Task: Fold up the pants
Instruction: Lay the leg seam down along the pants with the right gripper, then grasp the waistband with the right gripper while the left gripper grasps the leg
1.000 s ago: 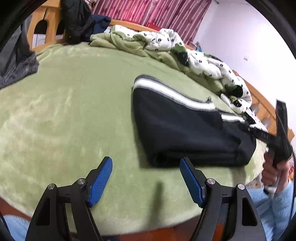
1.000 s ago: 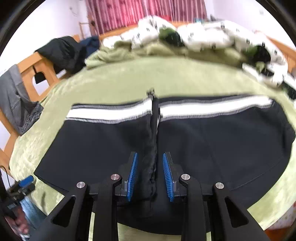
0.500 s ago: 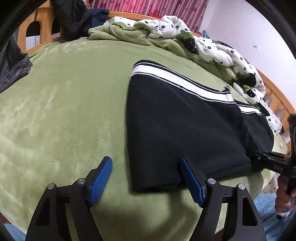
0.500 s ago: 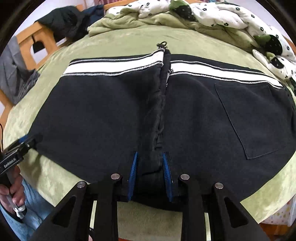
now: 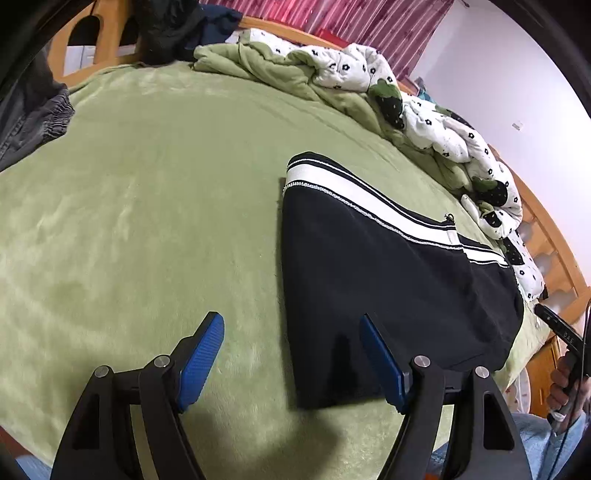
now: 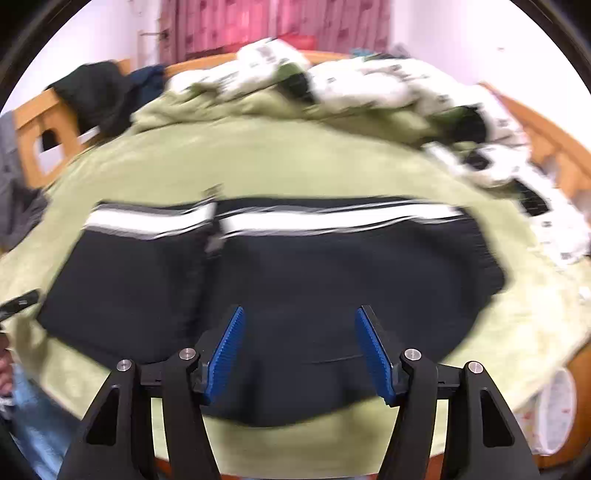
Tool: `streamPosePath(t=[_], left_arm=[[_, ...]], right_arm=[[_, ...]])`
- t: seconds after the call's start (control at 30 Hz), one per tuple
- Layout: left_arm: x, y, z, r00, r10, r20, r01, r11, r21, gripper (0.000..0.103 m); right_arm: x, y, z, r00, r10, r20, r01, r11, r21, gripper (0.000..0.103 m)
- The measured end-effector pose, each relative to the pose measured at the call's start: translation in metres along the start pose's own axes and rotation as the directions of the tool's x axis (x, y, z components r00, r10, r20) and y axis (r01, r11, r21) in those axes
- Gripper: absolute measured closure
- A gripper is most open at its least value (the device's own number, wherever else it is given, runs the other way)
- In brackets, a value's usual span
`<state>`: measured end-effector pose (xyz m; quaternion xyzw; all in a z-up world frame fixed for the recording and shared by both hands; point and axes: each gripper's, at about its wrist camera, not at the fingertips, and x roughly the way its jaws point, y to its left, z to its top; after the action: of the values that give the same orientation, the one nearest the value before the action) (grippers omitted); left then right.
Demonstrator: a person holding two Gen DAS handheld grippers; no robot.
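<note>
Lying flat on the green blanket (image 5: 147, 206) of the bed, the black pants (image 5: 388, 288) show their white-striped waistband (image 5: 369, 201) along the far edge, with the nearer hem running close to the edge of the bed

From the left wrist view, the left gripper (image 5: 291, 354) hangs above the near left corner of the pants with its jaws spread wide. Its blue fingers (image 5: 201, 360) grip nothing: the left one sits over bare blanket, and the right one overlaps the dark cloth near the corner, though whether it touches the cloth I cannot tell. Far to the right in this view, a hand (image 5: 563, 384) holds the handle of the other tool beyond the pants' right end

From the right wrist view, which is blurred, the right gripper (image 6: 299, 350) sits over the middle of the near hem of the pants (image 6: 295, 280). Its jaws are opening, and its blue fingers (image 6: 225, 350) stand well apart with the dark cloth lying flat beneath and between them, released and not pinched. A zipper seam runs from the waistband (image 6: 295, 219) toward the hem, left of the fingers

A rumpled white quilt with black flowers (image 5: 443, 136) is heaped along the far side of the bed, dark clothing (image 5: 166, 26) drapes over the wooden bed frame (image 5: 74, 44), and red curtains (image 5: 351, 22) hang behind
</note>
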<state>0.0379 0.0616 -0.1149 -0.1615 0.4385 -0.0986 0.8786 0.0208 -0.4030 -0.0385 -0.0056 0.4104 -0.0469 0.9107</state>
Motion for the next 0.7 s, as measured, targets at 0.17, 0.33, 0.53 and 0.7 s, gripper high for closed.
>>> streamPosePath(t=[0.17, 0.33, 0.53, 0.7], left_arm=[[0.013, 0.006, 0.015, 1.000, -0.007, -0.015, 0.007, 0.999, -0.036, 0.029], [0.026, 0.011, 0.030, 0.997, -0.076, -0.009, 0.075, 0.994, -0.075, 0.029], [0.062, 0.009, 0.047, 0.982, -0.165, -0.089, 0.158, 0.984, -0.078, 0.031], [0.087, -0.002, 0.058, 0.979, -0.171, -0.113, 0.170, 0.985, -0.018, 0.033]], right_arm=[[0.020, -0.094, -0.011, 0.998, -0.045, -0.036, 0.051, 0.983, 0.176, 0.033], [0.065, -0.161, -0.037, 0.998, 0.027, -0.048, -0.006, 0.922, 0.388, 0.033], [0.126, -0.201, -0.039, 0.987, 0.159, 0.000, -0.132, 0.822, 0.553, 0.033], [0.166, -0.204, -0.014, 0.986, 0.168, 0.003, -0.139, 0.804, 0.578, 0.033]])
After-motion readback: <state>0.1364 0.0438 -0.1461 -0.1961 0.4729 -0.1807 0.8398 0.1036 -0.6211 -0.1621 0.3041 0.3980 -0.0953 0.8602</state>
